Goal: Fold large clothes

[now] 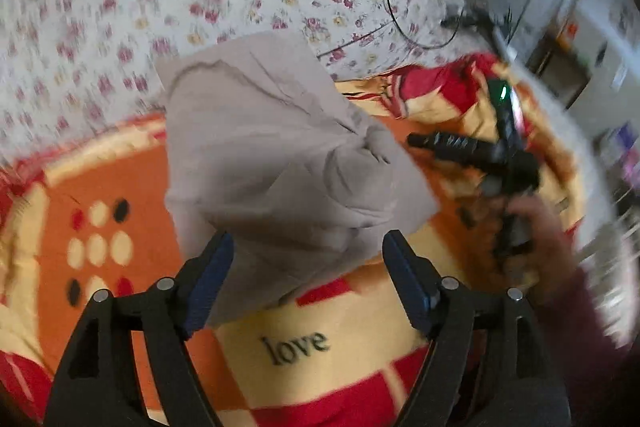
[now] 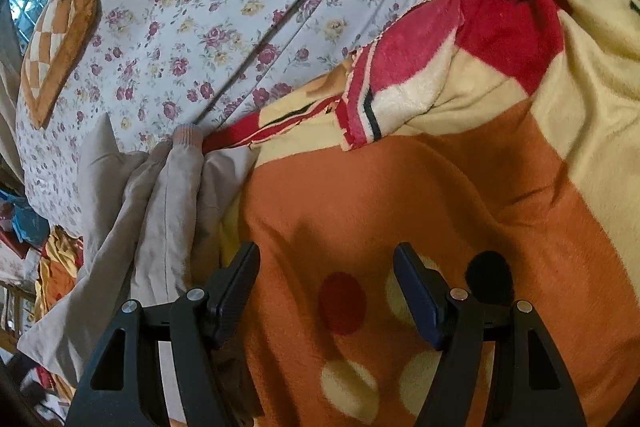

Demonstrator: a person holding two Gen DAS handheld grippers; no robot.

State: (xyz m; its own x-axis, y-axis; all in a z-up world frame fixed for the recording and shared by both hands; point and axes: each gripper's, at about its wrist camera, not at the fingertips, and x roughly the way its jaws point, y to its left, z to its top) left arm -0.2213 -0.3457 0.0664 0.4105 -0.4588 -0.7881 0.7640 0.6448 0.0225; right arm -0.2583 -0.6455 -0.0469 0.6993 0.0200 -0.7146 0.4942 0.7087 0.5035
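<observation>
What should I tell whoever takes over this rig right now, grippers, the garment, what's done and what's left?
Left gripper: open, holding nothing, beige garment just ahead.
Right gripper: open, empty, over the orange blanket; garment to its left.
Garment: bunched on the blanket, one ribbed cuff showing, floral sheet beyond.
Done: no neat fold visible.
Left: probably spread it flat, then fold.

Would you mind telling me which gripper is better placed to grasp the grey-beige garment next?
Left. The left gripper is open with the grey-beige fabric garment directly between its fingers; the right gripper is open over the orange fleece blanket, the garment off to its side.
</observation>
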